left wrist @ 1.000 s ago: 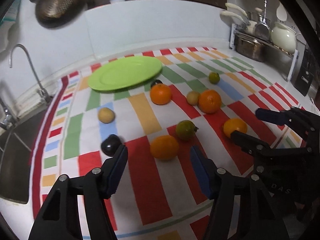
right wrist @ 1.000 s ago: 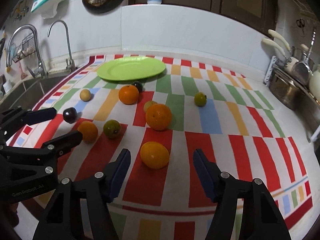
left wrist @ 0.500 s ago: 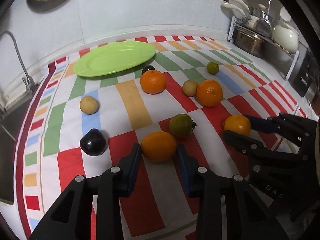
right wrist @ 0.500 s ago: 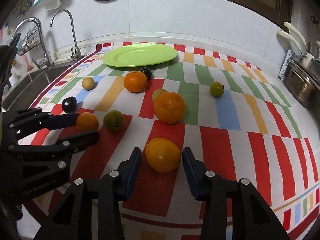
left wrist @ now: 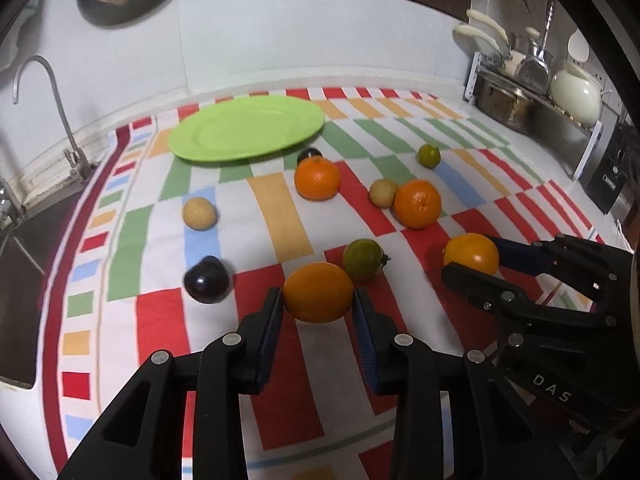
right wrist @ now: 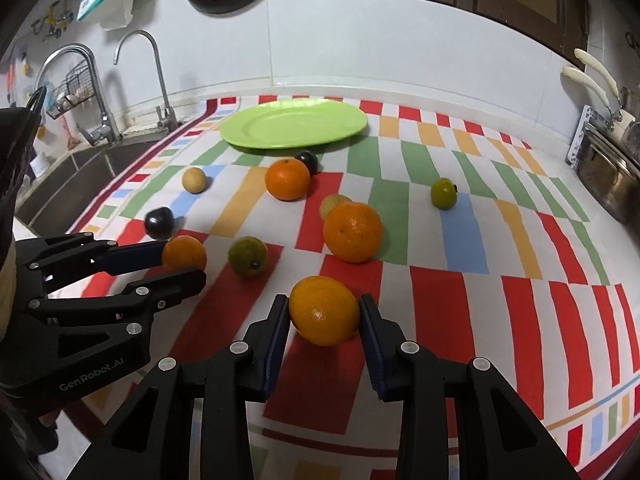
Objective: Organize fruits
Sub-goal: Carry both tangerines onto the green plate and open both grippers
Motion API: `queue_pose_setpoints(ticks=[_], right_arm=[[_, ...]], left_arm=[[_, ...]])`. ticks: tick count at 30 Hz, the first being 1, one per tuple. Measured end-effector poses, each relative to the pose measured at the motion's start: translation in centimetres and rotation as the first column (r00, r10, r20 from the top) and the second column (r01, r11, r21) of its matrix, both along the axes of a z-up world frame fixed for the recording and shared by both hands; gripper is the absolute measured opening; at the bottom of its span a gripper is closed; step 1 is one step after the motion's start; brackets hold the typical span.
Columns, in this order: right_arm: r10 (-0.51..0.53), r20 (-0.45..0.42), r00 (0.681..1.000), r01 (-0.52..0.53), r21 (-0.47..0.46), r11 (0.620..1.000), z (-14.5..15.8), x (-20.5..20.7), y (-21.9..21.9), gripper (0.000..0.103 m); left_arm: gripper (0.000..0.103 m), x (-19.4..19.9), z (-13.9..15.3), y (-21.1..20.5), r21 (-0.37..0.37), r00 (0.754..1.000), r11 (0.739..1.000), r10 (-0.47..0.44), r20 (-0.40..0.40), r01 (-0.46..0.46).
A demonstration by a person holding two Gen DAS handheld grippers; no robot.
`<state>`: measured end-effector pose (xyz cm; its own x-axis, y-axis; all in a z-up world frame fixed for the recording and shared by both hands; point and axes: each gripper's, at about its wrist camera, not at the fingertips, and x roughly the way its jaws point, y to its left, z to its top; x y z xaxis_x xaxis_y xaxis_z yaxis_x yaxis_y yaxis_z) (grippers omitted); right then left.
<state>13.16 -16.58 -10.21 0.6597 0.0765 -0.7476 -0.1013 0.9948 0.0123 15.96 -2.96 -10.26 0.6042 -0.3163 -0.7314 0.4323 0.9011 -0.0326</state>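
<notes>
Two oranges, each between a pair of tongs, on the striped cloth of the bench. Near orange (left wrist: 319, 298) clamped in the left tongs (left wrist: 318, 312), pads pressing both flanks; second orange (right wrist: 324, 310) sits between the pads of the right tongs (right wrist: 325, 320), whose jaws are closing the last little way onto it. Both fruits lie at the front of the cloth, well apart from the green plate (left wrist: 246, 127) at the back; two more oranges, two green citrus, two pale round fruits and two dark plums lie scattered between. Both tongs slope downward toward the cloth, side by side. Judged step: secure, then lift. To do it well, hold each fruit across its widest part, raise straight up before carrying, and pass above the green citrus (left wrist: 363, 260) just beyond the left tongs.
</notes>
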Motion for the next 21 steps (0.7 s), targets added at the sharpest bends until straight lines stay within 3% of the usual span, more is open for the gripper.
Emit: queue_pose_setpoints(ticks=[12, 21], right_arm=[[0.049, 0.038, 0.998, -0.051, 0.039, 0.998, 3.2, 0.3, 1.0, 0.036], [0.073, 0.075, 0.994, -0.077, 0.047, 0.996, 5.3, 4.2, 1.8, 0.036]], left_arm=[[0.035, -0.4, 4.1, 0.8, 0.023, 0.994, 1.0, 0.006, 0.112, -0.009], [0.035, 3.3, 6.3, 1.6, 0.021, 0.991, 1.0, -0.006, 0.137, 0.004]])
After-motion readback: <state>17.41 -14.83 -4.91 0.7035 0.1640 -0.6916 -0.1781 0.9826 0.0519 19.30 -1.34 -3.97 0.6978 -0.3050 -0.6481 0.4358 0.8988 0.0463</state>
